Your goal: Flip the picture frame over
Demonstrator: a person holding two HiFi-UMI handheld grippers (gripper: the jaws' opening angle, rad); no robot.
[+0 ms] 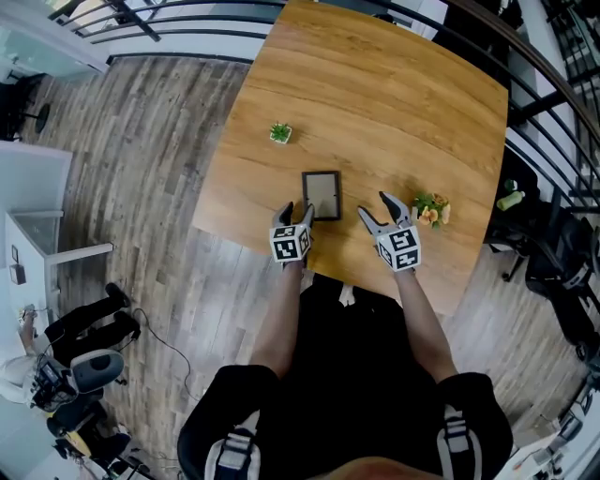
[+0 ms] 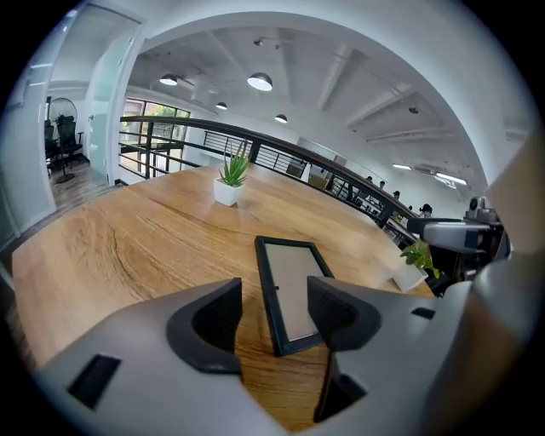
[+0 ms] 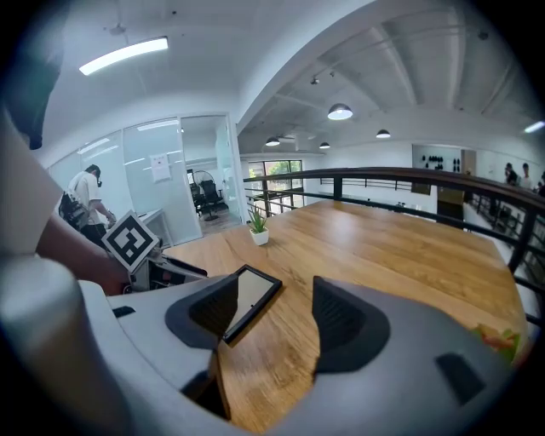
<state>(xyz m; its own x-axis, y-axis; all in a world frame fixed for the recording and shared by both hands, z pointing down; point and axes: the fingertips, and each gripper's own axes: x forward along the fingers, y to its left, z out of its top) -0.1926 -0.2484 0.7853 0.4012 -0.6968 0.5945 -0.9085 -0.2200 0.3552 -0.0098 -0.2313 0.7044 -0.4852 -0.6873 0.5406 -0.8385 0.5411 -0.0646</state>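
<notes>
A black picture frame with a dull beige panel lies flat near the table's front edge. My left gripper sits at the frame's near left corner, jaws apart and empty. In the left gripper view the frame lies just beyond the open left gripper, its near end showing in the gap; whether it is touched I cannot tell. My right gripper hovers open to the right of the frame, clear of it. The right gripper view shows the frame ahead to the left of the open right gripper.
A small potted green plant stands on the wooden table behind the frame to the left. A potted flower plant sits just right of my right gripper. A black railing runs beyond the table.
</notes>
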